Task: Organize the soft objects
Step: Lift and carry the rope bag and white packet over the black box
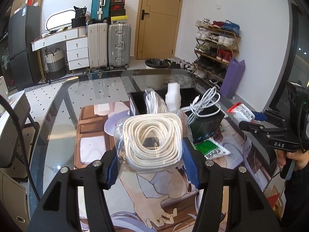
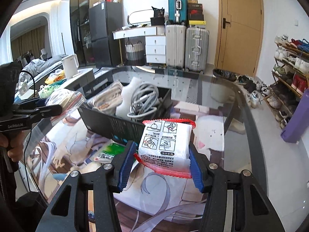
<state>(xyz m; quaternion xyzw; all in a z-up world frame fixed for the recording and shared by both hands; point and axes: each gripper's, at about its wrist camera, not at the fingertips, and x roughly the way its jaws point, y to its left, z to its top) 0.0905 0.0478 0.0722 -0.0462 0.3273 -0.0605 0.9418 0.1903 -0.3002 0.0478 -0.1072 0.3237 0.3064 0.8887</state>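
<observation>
My left gripper (image 1: 151, 159) is shut on a clear bag of coiled cream rope (image 1: 152, 143), held above the printed mat. In the right wrist view that bag of rope (image 2: 63, 98) shows at the left in the left gripper (image 2: 46, 107). My right gripper (image 2: 161, 161) is shut on a white packet with red edges (image 2: 167, 145), lifted off the table. From the left wrist view the same packet (image 1: 242, 112) sits in the right gripper (image 1: 256, 118) at the right. A black box (image 2: 123, 127) behind holds cables, a white foam piece and another rope bundle.
A green-and-white packet (image 1: 212, 149) lies on the mat beside the black box (image 1: 206, 126). The glass table (image 2: 241, 104) curves round at its far edge. A hand (image 1: 293, 158) holds the right gripper's handle. Suitcases, drawers, a door and a shoe rack stand behind.
</observation>
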